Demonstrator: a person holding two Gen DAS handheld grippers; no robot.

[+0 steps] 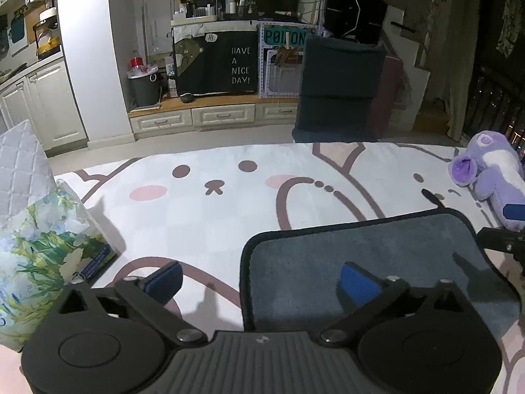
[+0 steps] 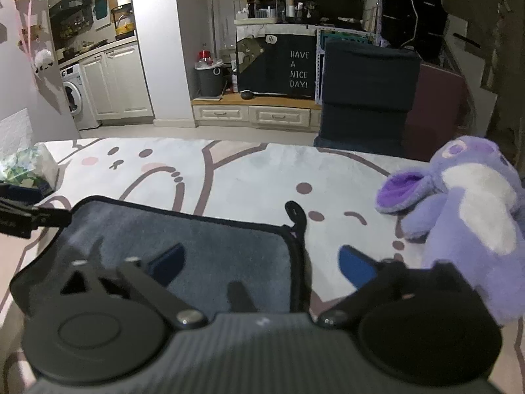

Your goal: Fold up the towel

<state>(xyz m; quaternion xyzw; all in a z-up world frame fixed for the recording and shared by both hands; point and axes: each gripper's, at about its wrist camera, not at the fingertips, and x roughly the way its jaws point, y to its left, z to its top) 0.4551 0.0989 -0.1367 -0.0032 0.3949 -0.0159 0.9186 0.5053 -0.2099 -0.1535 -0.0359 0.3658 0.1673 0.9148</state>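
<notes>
Grey towel (image 1: 361, 262), flat on the cartoon-print cover (image 1: 213, 216): left gripper (image 1: 262, 280) and right gripper (image 2: 262, 262), both released, straddle its side edges; folding seemingly unstarted; next, pinch each edge.

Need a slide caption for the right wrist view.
Open right gripper straddling the right edge of a flat grey black-trimmed towel, purple plush toy alongside.

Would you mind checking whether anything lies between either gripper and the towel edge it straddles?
Nothing visible does. The left gripper is open across the gray towel's left edge, the right gripper open across its right edge. The purple plush toy lies off to the right.
</notes>
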